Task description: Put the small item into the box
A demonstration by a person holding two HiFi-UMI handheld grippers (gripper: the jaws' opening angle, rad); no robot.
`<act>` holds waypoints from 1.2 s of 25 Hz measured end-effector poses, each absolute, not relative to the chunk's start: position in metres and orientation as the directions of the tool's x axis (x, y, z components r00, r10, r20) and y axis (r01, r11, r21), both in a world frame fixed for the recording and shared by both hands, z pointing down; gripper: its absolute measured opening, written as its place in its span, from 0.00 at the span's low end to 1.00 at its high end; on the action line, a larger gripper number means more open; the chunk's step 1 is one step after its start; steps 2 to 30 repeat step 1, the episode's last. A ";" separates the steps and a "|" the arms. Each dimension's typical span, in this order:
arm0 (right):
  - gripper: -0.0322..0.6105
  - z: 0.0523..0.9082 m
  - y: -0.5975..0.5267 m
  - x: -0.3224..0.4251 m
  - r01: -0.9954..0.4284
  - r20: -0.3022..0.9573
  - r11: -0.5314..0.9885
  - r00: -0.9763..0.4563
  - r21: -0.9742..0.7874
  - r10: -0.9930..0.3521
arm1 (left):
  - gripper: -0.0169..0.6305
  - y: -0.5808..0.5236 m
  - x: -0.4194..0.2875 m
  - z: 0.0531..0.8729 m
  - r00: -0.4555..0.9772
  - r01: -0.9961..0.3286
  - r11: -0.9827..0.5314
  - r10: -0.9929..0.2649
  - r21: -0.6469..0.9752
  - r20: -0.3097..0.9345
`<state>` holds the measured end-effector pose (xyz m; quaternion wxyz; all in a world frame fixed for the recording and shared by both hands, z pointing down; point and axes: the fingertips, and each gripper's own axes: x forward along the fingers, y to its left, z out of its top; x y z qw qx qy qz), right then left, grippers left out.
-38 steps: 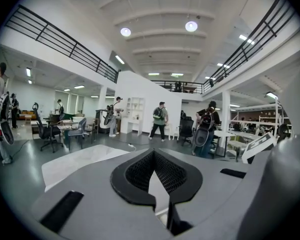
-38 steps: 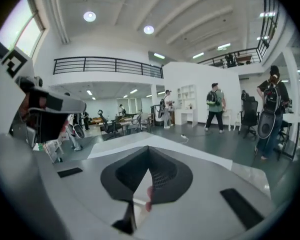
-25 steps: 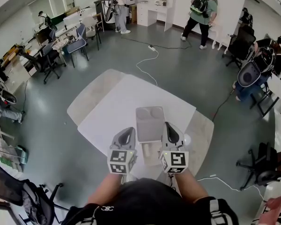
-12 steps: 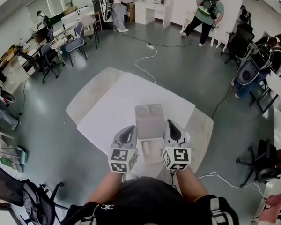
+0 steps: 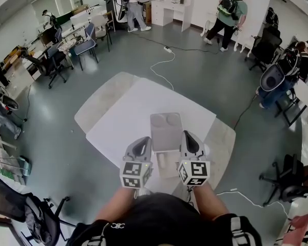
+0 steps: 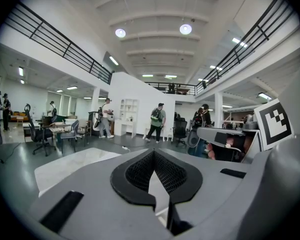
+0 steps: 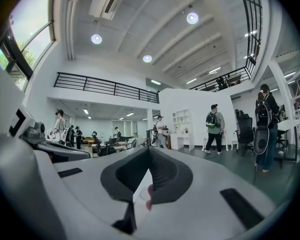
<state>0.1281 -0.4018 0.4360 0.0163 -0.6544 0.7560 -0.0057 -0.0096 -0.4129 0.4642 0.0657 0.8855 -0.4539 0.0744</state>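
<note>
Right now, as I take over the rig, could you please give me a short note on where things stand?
Left hand-held gripper: jaws together, nothing between them.
Right hand-held gripper: jaws together. A small reddish bit, perhaps the item, shows at the jaw line. I cannot tell whether it is gripped.
Grey box: lies on the white table, just ahead of and between both grippers.
Done: no item visible in the box.
Left: put the item into the box.
</note>
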 end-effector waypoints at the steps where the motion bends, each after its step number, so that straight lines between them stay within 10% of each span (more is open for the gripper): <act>1: 0.07 0.436 -0.403 0.127 -0.989 -0.015 0.145 -0.145 -0.030 -0.989 | 0.03 -0.413 -0.010 0.464 0.577 -0.814 -0.579 -0.794 0.048 0.192; 30: 0.07 0.436 -0.403 0.127 -0.989 -0.015 0.145 -0.145 -0.030 -0.989 | 0.03 -0.413 -0.010 0.464 0.577 -0.814 -0.579 -0.794 0.048 0.192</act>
